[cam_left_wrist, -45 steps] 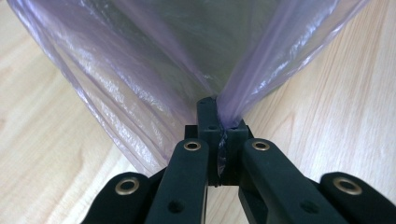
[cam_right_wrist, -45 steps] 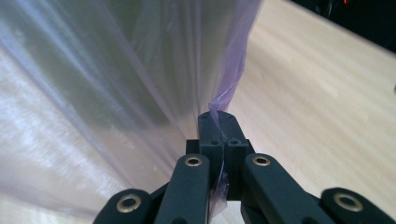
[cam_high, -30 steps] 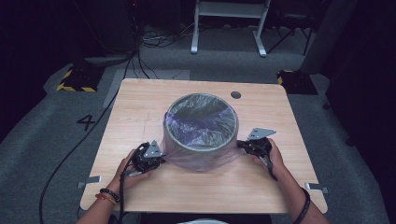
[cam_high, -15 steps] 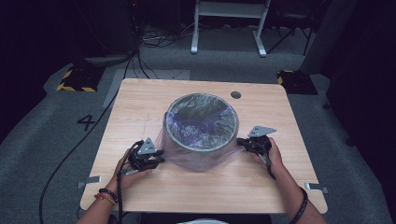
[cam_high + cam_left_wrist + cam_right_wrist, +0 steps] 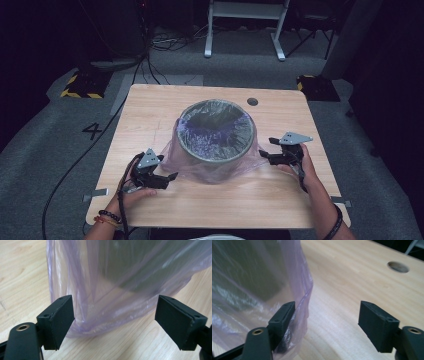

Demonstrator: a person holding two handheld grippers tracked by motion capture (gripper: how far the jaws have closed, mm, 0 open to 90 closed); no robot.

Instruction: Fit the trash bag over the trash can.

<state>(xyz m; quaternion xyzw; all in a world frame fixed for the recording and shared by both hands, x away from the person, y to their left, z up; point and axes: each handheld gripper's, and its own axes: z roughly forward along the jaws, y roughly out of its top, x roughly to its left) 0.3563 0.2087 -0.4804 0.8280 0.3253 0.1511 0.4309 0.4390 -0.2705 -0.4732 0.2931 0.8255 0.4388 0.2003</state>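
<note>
Below centre in the high view, the left gripper (image 5: pixel 167 177) lies low on the table (image 5: pixel 150 110) at the lower left of the bin (image 5: pixel 216 131), its jaws spread wide after having just been opening. Seen along its own jaws, the left gripper (image 5: pixel 113 315) has the loose lower fold of the plastic bag (image 5: pixel 100 290) lying in the gap between them, and neither pad presses on it. Right of centre, the right gripper (image 5: pixel 265 156) sits at the bin's right flank with its jaws likewise standing apart, having also just been opening. In the right gripper view, the right gripper (image 5: pixel 325 320) shows its left pad brushing the hanging edge of the bag (image 5: pixel 262 290), with film draped about that pad, while the other pad stands clear over bare wood; nothing is clamped. At the middle of the frame the bin, a round grey tub, stands upright on the light wooden table. Its translucent lilac bag lines the inside, folds over the rim and falls down the outer wall, spreading into a crumpled skirt on the tabletop around the base. A small round hole (image 5: pixel 252 101) pierces the table to the upper right of the bin.
</note>
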